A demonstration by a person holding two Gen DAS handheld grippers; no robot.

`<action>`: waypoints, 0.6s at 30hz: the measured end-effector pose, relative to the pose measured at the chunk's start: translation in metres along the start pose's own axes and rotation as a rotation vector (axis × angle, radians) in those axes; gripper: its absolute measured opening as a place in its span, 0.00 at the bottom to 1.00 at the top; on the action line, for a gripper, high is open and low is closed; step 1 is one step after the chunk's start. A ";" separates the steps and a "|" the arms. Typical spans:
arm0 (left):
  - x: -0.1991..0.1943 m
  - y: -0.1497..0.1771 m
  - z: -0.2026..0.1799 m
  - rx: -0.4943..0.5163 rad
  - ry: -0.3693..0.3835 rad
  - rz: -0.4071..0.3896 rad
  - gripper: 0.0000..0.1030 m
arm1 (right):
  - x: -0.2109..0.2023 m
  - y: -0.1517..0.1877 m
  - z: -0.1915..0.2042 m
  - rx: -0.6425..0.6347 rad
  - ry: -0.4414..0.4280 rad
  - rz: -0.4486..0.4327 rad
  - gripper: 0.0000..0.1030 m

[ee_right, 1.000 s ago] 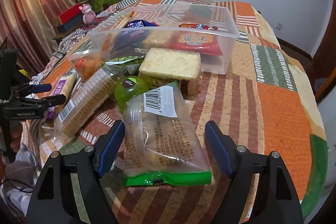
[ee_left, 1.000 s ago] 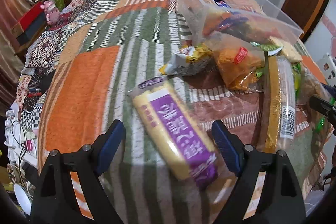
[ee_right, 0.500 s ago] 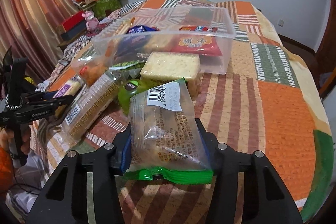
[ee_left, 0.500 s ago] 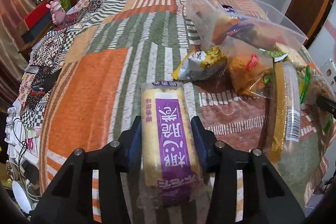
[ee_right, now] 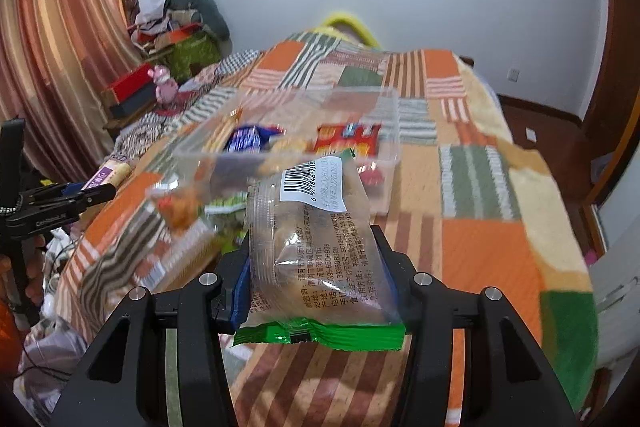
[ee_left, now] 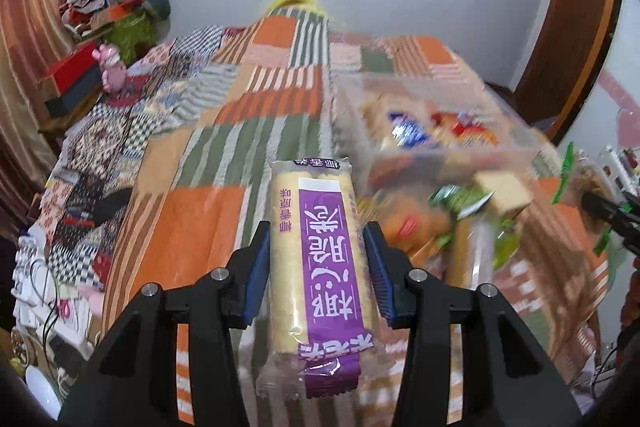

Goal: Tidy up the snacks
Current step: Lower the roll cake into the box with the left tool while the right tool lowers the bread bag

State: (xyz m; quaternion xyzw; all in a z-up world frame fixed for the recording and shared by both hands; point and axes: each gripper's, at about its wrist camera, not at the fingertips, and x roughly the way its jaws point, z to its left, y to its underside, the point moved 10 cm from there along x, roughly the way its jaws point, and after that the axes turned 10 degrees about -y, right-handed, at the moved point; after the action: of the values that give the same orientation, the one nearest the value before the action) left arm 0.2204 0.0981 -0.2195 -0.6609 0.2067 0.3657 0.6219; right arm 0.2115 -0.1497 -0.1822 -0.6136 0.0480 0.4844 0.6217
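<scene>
The left gripper (ee_left: pixel 316 259) is clamping a stiff, light purple-labelled cracker pack (ee_left: pixel 320 247) by its long sides, above the bed's near edge. The right gripper (ee_right: pixel 316 275) is pinching a soft, crinkly clear pastry bag (ee_right: pixel 312 239), green-sealed, likely crushable. Beyond, the clear bin (ee_right: pixel 384 131) is holding snacks mid-bed.

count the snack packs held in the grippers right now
2. The purple pack is clamped in the left gripper; the green-edged bag is clamped in the right gripper. Other snacks lie loose or in the bin, some blurred.
</scene>
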 end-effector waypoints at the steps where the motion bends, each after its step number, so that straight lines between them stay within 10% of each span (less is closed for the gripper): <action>1: -0.002 -0.005 -0.003 0.001 0.004 -0.010 0.44 | -0.001 -0.006 -0.001 -0.002 0.002 -0.011 0.46; 18: 0.014 -0.091 -0.087 0.072 0.116 -0.103 0.44 | 0.014 -0.084 -0.010 -0.027 0.022 -0.144 0.46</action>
State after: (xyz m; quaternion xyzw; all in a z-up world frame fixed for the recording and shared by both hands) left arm 0.3150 0.0282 -0.1725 -0.6679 0.2212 0.2863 0.6504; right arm 0.2797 -0.1312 -0.1330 -0.6290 0.0042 0.4325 0.6460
